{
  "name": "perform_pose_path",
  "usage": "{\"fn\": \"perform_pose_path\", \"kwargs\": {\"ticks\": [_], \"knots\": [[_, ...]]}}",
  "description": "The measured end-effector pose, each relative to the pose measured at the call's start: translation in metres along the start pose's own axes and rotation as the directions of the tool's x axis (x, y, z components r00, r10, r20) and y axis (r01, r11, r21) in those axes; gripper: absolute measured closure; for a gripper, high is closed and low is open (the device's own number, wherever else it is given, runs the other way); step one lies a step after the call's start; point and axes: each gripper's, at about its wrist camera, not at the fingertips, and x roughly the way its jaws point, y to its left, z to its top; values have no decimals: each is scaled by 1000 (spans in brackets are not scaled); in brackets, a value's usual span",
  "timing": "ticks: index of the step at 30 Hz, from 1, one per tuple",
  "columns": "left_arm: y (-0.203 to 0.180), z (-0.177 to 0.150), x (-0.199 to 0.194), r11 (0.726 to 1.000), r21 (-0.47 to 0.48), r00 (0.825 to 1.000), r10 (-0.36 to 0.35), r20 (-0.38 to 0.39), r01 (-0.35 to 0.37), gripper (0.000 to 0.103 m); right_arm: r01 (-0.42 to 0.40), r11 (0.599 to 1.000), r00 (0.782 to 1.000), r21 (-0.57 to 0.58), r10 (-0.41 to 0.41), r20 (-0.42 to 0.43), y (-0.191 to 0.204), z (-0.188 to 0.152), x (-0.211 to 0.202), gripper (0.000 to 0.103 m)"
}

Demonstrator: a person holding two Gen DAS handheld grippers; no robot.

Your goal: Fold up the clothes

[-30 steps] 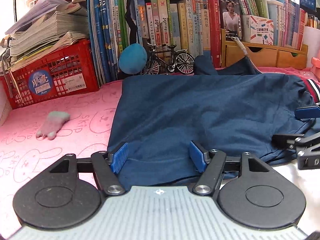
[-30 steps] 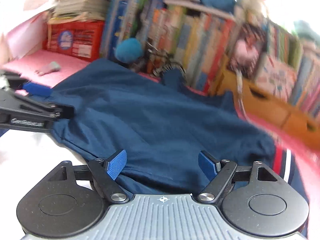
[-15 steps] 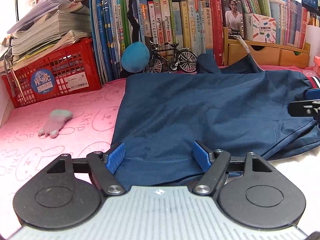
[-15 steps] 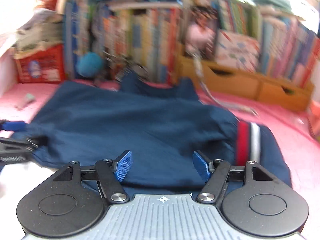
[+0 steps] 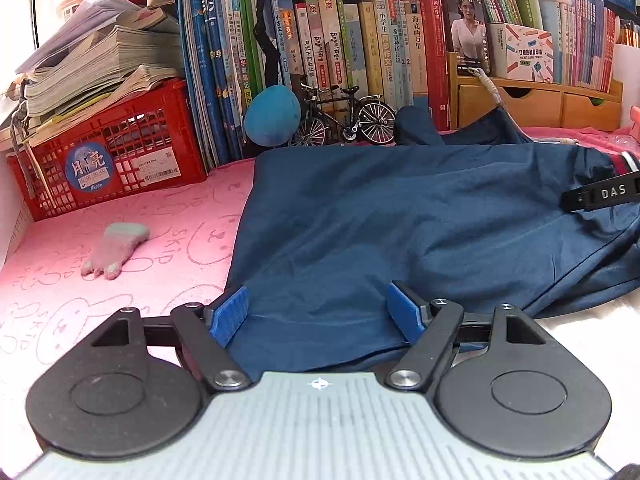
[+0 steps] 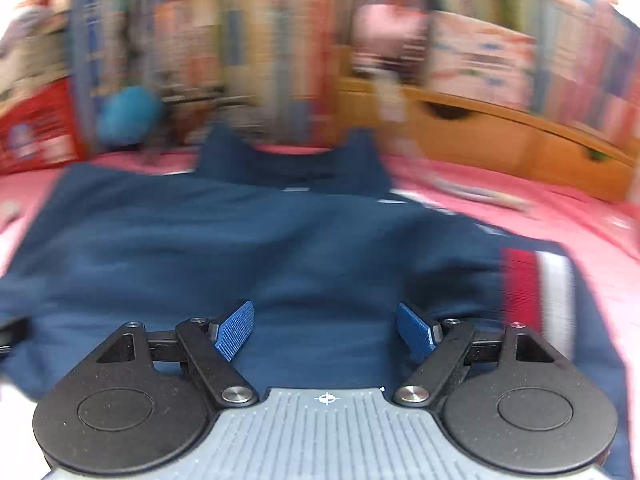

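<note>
A navy blue garment [image 5: 400, 220] lies spread on the pink mat [image 5: 120, 220], its near hem under my left gripper [image 5: 318, 300]. That gripper's jaws are opening, and the cloth lies between the blue pads without being pinched. In the blurred right wrist view the same garment [image 6: 280, 248] shows a collar at the far end and a red and white striped band [image 6: 536, 292] on the right. My right gripper [image 6: 324, 316] stands open over the cloth near that band. One of its black fingers [image 5: 600, 196] reaches in at the right edge of the left wrist view.
A red crate [image 5: 112, 164] stacked with papers stands at the back left. Along the back are upright books [image 5: 360, 40], a toy bicycle [image 5: 344, 120], a blue plush ball [image 5: 272, 114] and wooden drawers [image 5: 540, 104]. A small grey plush piece [image 5: 114, 250] lies on the mat.
My right gripper has swept to the right along the garment and rolled, and now faces the collar. In the left wrist view it has slid toward the right edge. The left jaws have widened slightly.
</note>
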Motion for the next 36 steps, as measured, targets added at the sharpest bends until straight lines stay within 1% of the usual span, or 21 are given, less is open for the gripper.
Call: {"fn": "perform_pose_path", "kwargs": {"ticks": [1, 2, 4, 5, 6, 7, 8, 10, 11, 13, 16, 18, 20, 22, 24, 26, 27, 29, 31, 34, 36], "knots": [[1, 0, 0, 1000, -6, 1000, -3, -2, 3, 23, -6, 999, 1000, 33, 5, 14, -15, -3, 2, 33], [2, 0, 0, 1000, -13, 1000, -3, -3, 3, 22, -25, 999, 999, 34, 23, 31, -21, -8, 3, 35], [4, 1, -1, 1000, -24, 1000, 1, -7, -1, 22, -2, 999, 999, -41, 4, 49, -13, -17, 2, 32], [5, 6, -5, 999, -29, 1000, 18, -3, -18, 28, 8, 997, 999, -71, -4, 49, -9, -17, 1, 26], [6, 10, -8, 999, -33, 999, 35, 0, -35, 37, 0, 997, 999, -78, 4, 45, -8, -16, 0, 22], [7, 14, -12, 998, -39, 999, 51, 4, -51, 39, -11, 997, 999, -81, 15, 40, -7, -15, -1, 20], [10, 24, -17, 997, -58, 999, 49, 24, -47, 39, -36, 997, 999, -72, 38, 31, -8, -13, 1, 16], [9, 41, -18, 998, -64, 999, 22, 50, -19, 39, -85, 995, 996, -59, 86, 10, -10, -10, 6, 7], [4, 51, -13, 999, -42, 998, 10, 61, -8, 39, -98, 993, 995, -70, 98, 0, -8, -9, 8, 1], [-7, 68, -2, 1000, -6, 997, -11, 75, 11, 39, -95, 992, 995, -84, 95, -2, -5, -10, 8, 0], [-22, 84, 28, 999, 25, 997, -44, 68, 42, 38, -100, 992, 995, -77, 100, -3, -5, -11, 8, 0], [-29, 86, 57, 999, 51, 1000, -10, 23, 8, 37, -100, 992, 995, -77, 100, -3, -5, -10, 8, 0], [-21, 81, 78, 995, 87, 998, 56, 6, -56, 37, -99, 992, 995, -77, 99, -3, -5, -10, 8, 0], [-12, 75, 98, 985, 123, 993, 121, -8, -119, 36, -99, 992, 995, -76, 99, -3, -5, -10, 9, 0], [11, 72, 109, 985, 79, 987, 155, -35, -152, 25, -101, 992, 995, -75, 101, -4, -5, -10, 9, 0], [35, 77, 115, 987, -46, 986, 149, -76, -153, 21, -102, 992, 995, -75, 102, -4, -5, -10, 9, 0], [39, 78, 116, 987, -67, 986, 143, -87, -149, 18, -103, 992, 995, -75, 103, -4, -5, -10, 9, 0], [47, 80, 117, 984, -109, 986, 129, -109, -141, 15, -103, 992, 995, -75, 103, -5, -5, -10, 9, 0], [56, 81, 119, 979, -152, 985, 115, -129, -134, 15, -103, 992, 995, -75, 103, -5, -5, -10, 9, 0], [62, 89, 109, 960, -222, 977, 135, -164, -170, 18, -104, 992, 995, -75, 104, -5, -5, -10, 9, 0], [62, 93, 92, 961, -230, 984, 127, -121, -153, 24, -104, 992, 995, -75, 104, -5, -5, -10, 9, 0]]}}
